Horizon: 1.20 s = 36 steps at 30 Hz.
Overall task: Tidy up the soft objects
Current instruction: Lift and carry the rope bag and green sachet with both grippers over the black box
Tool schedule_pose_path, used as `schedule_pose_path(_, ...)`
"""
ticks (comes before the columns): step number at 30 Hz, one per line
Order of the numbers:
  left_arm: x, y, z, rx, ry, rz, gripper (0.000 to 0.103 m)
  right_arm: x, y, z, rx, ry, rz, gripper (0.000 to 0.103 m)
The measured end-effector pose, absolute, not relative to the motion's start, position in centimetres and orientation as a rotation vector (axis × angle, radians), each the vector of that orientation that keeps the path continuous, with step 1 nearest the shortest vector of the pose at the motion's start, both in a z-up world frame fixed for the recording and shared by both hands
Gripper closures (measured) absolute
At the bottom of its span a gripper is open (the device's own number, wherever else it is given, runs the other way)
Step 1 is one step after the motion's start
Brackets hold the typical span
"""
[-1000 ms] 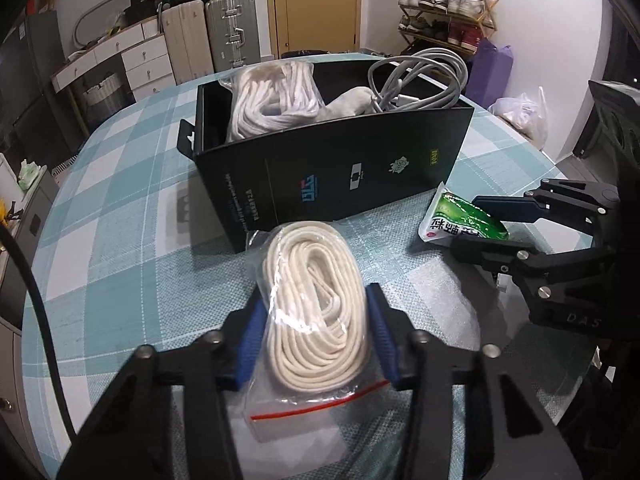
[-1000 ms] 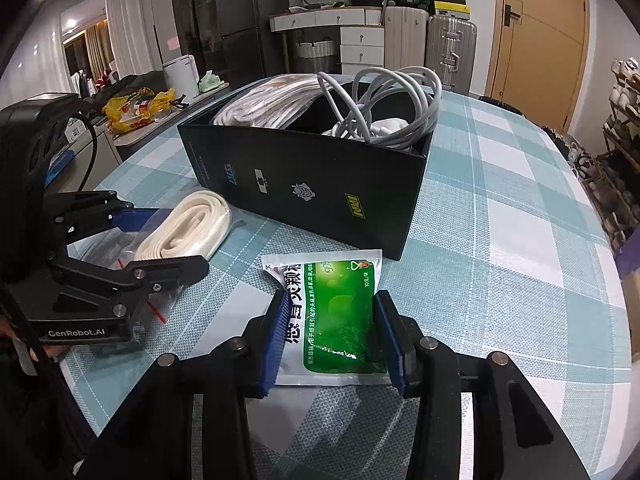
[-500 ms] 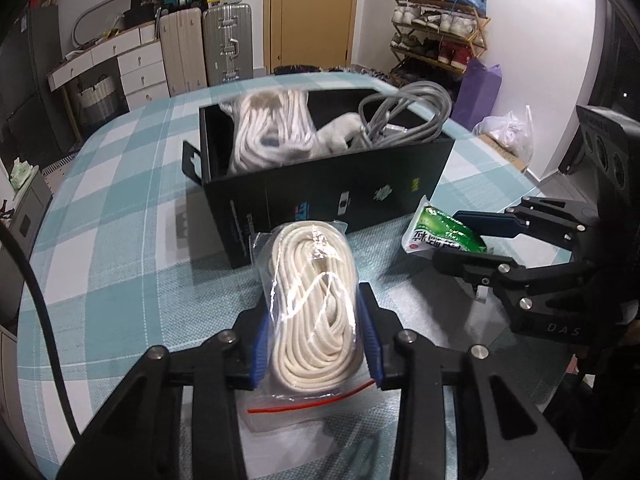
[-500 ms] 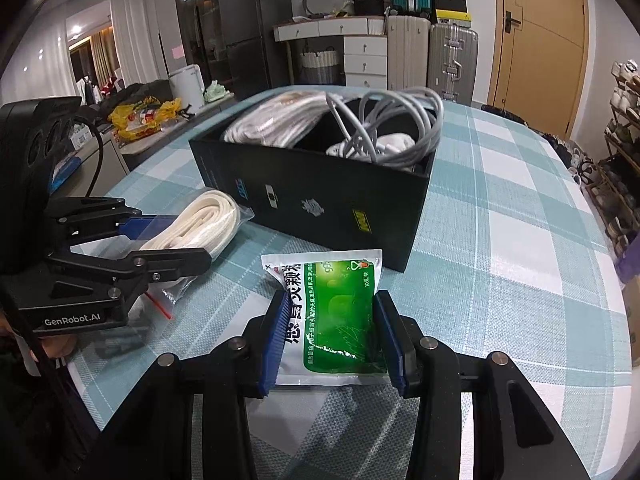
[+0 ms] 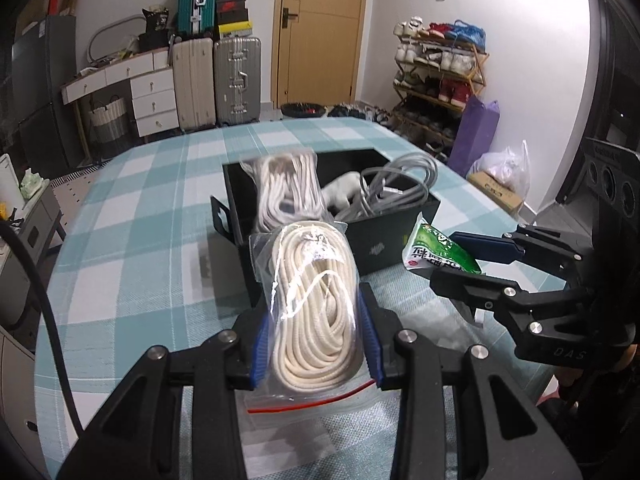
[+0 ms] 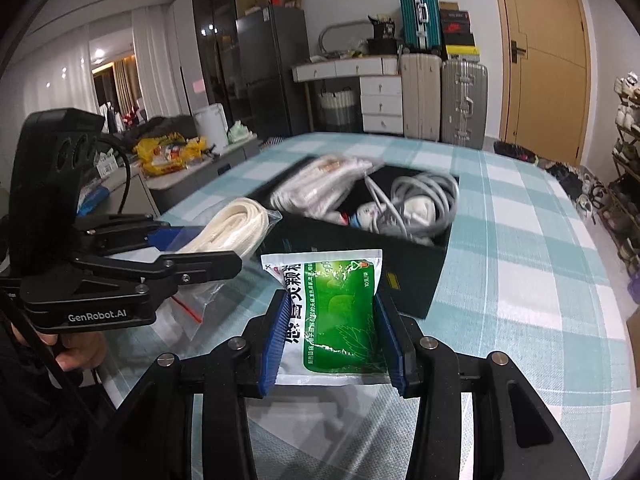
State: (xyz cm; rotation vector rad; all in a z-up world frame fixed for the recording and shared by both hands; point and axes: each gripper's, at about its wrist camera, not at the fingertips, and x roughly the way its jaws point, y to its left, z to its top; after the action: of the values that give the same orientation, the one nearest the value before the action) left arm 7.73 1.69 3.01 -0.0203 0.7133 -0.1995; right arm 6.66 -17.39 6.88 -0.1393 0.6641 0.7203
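While both were up off the checked table (image 5: 132, 240), L gripper (image 5: 316, 344) clamped the bagged rope (image 5: 316, 304) & R gripper (image 6: 332, 340) pinched the green packet (image 6: 340, 312), both just short of the black box (image 6: 404, 276).

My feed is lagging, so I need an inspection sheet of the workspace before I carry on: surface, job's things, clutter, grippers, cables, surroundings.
Surface: table under a teal and white checked cloth.
Job's things: black box, open, holding a bagged white rope and a grey cable coil; rope bag and green packet held clear of the table.
Clutter: nothing seen.
Grippers: left gripper shut on the rope bag; right gripper shut on the green packet.
Cables: black lead trailing from the left gripper.
Surroundings: suitcases, drawers, door, shoe rack.
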Motion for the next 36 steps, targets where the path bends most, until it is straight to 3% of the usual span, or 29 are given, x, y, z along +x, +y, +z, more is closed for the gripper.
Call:
schedule_pose_path(24,7.1,4.1,6.9,-0.067,0.577,-0.144,0.066,6.5,-20.7,16.6,0.037,0.465,0.668,0.06)
schedule_pose_path(36,9.7,4.8,7.6,-0.088,0.576,-0.114,0.066,9.5,-20.0,17.6,0.076,0.48,0.675,0.06)
